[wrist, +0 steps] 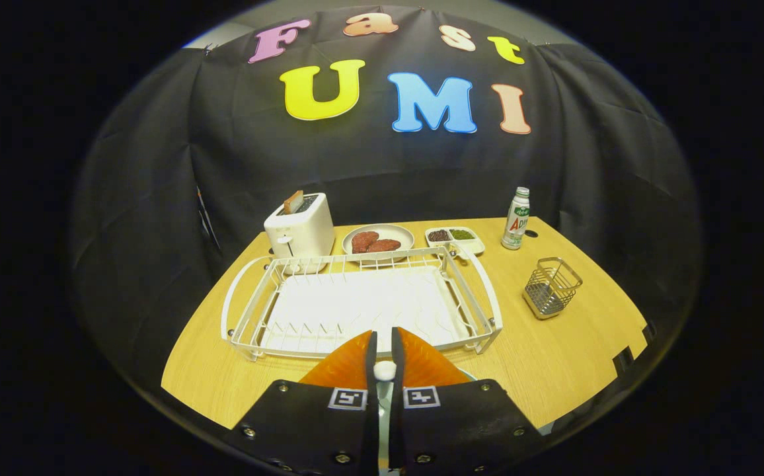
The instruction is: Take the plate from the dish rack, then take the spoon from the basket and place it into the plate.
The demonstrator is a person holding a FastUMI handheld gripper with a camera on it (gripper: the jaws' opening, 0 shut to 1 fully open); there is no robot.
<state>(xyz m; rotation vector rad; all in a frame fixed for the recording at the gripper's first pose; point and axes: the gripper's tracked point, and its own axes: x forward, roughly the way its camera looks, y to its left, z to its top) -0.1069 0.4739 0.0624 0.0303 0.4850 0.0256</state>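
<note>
**Tool closed on spoon, rack empty**

The tool [383, 344] has its fingers drawn nearly together, gripping a white spoon [384, 370] whose rounded end shows in the narrow gap between them. A pale rim of the plate [466, 374] shows just beside the fingers, below the tool; most of it is hidden.

Just ahead of the fingers the white wire rack [362, 301] lies on the wooden counter [554, 357], with no dishes in it. Beyond the rack stand a white toaster [299, 228] with a slice in its slot, a dish [378, 239] holding two reddish pieces, and a small two-part tray [453, 238]. A bottle [515, 227] stands further right; its label carries red lettering too small to read. The metal basket [552, 287] sits right of the rack, well apart from it.
</note>
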